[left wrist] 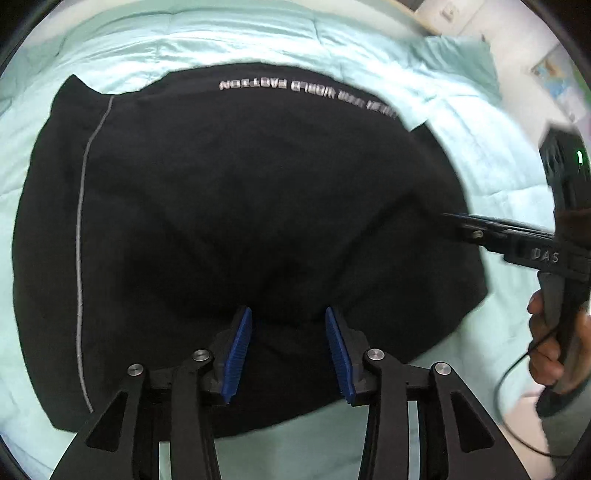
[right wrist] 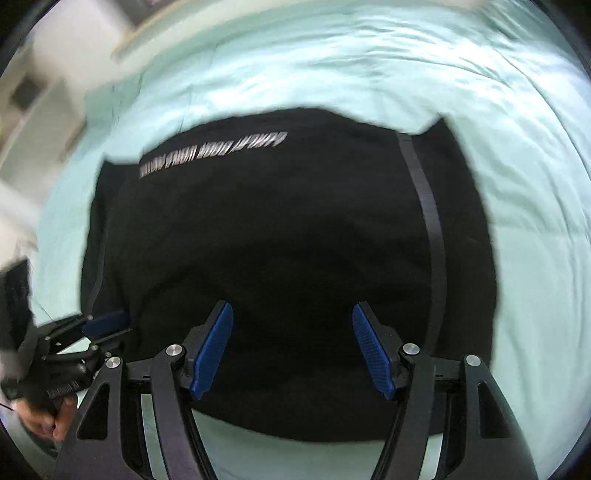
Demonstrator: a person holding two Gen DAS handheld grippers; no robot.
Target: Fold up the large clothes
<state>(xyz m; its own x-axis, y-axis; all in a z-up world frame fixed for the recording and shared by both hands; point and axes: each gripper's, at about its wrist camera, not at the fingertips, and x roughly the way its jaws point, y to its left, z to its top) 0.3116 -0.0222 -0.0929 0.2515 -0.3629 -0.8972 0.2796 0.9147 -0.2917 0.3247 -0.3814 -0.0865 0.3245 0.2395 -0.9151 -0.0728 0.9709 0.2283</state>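
Observation:
A large black garment [left wrist: 240,184] [right wrist: 277,221] lies spread on a pale teal bedspread [left wrist: 221,33] [right wrist: 332,55]. A line of white lettering [left wrist: 295,86] [right wrist: 214,151] runs near its far edge, and a grey stripe [left wrist: 79,221] [right wrist: 432,229] runs down one side. My left gripper [left wrist: 288,312] points down over the near part of the cloth, its blue pads apart and pressing on nothing. My right gripper [right wrist: 292,308] stands wide open above the near middle of the garment. From the left wrist, the right gripper [left wrist: 454,221] reaches in at the garment's right edge. From the right wrist, the left gripper [right wrist: 110,321] shows at the left edge.
A teal pillow [left wrist: 458,62] lies at the bed's far right, with a wall and a poster [left wrist: 550,70] behind it. A hand [left wrist: 546,332] holds the right gripper's handle, trailing a cable [left wrist: 509,387]. Pale furniture [right wrist: 44,110] stands beyond the bed's left side.

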